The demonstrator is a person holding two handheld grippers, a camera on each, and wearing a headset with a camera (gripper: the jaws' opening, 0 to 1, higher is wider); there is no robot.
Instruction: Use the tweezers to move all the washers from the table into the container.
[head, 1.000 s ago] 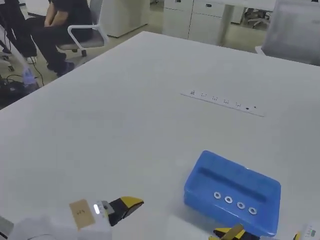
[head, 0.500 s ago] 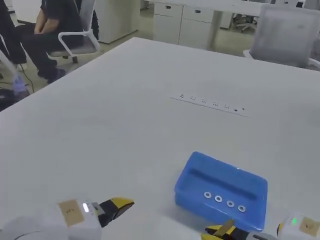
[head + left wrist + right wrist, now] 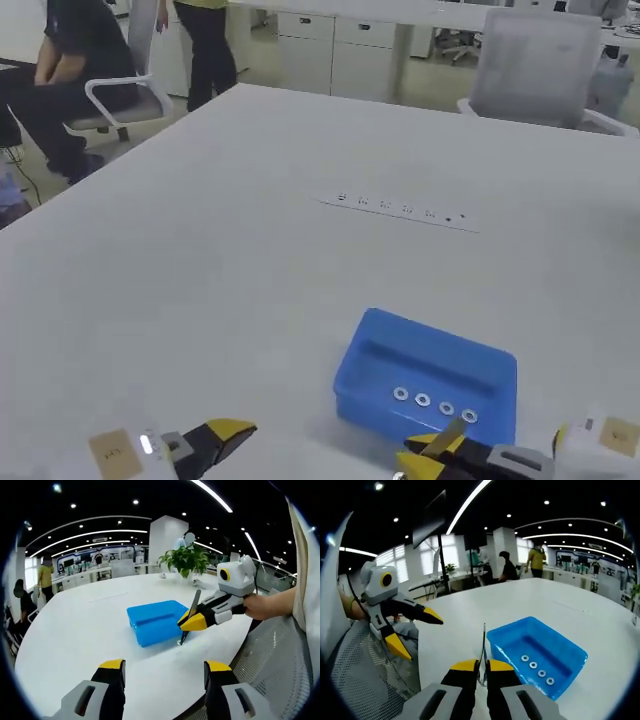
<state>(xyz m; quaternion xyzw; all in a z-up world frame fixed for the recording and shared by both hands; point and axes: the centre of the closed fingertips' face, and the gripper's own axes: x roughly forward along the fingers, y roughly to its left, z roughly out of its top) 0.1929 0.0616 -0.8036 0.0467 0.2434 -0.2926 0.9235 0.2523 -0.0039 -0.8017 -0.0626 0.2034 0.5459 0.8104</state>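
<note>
Right gripper (image 3: 481,666) jaws pinch one pair of tweezers (image 3: 483,642), tips beside the container | left gripper (image 3: 164,666) jaws spread, empty | four washers (image 3: 422,401) in a row inside one blue container (image 3: 362,392) | white table (image 3: 230,260)
</note>
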